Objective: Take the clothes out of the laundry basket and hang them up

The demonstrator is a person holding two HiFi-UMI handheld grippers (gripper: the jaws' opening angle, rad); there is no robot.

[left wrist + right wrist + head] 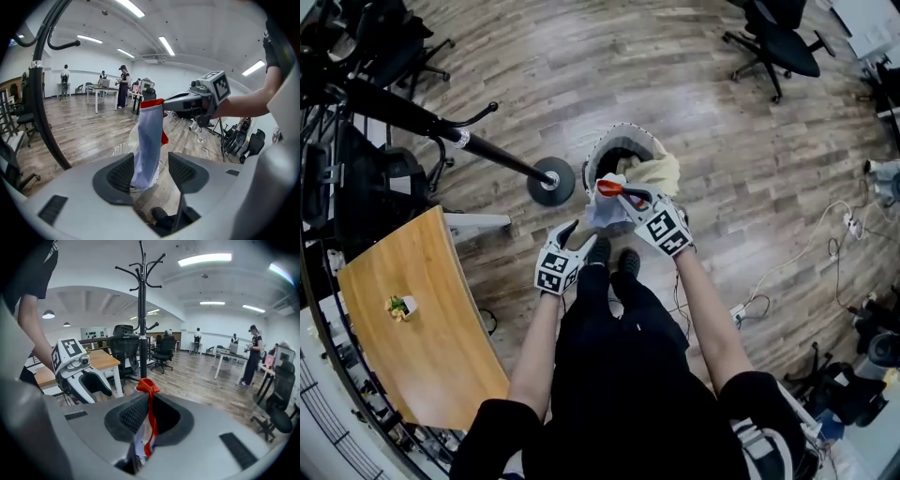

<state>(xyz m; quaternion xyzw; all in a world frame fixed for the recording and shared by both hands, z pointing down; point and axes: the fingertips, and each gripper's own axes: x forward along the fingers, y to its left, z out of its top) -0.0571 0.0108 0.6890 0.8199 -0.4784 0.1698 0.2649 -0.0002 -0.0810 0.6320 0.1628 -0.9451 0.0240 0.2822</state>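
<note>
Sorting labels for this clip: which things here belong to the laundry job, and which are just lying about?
Job:
garment in the right gripper
left gripper
basket
yellow cloth
coat rack

Lying about:
table
chair
cables

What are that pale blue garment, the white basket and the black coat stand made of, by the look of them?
Pale blue garment: thin, soft fabric, matte, hanging limp, with red trim.
White basket: likely plastic, its wall pierced with holes.
Black coat stand: probably painted metal; thin, rigid, slightly glossy pole and hooks.
</note>
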